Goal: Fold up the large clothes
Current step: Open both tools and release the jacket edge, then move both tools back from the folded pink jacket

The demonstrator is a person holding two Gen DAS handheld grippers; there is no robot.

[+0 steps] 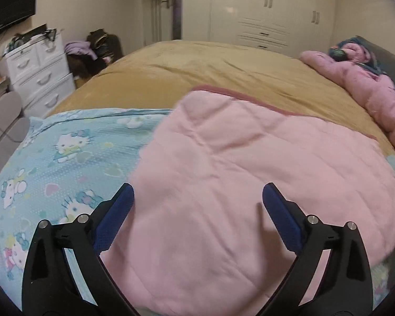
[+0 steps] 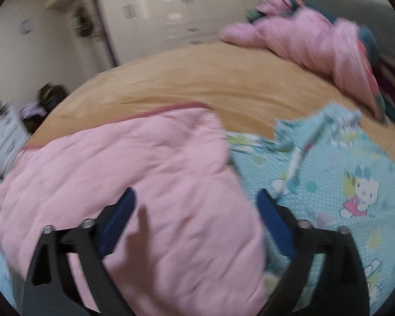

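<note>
While the pink quilted cloth [image 1: 250, 184] lies flat on the bed, both grippers stand above its near part with nothing between their pads. In the left wrist view, the left gripper [image 1: 197, 200] has its two blue-padded fingers [image 1: 115, 218] far apart, and the pink cloth fills the gap below them without touching the pads. The cloth rests on a light blue sheet with cartoon cats [image 1: 65, 163], which covers the near side of the bed, and its far edge, trimmed in darker pink, reaches onto the mustard-yellow bed cover [image 1: 197, 65].

In the right wrist view, which is blurred, the right gripper [image 2: 196, 202] is also wide open. The right edge of the pink cloth runs between its fingers, so the left finger [image 2: 118, 218] is over the pink cloth and the right one is over the blue sheet. A turned-over corner of the blue sheet shows near the right side of this view.

At the far right of the bed lies a bundled pink blanket [image 1: 368, 87] with something dark teal beside it. Behind the bed stands a white wardrobe [image 1: 263, 8], and to the left a white chest of drawers [image 1: 39, 71] with a pile of clothes [image 1: 92, 50] next to it.
</note>
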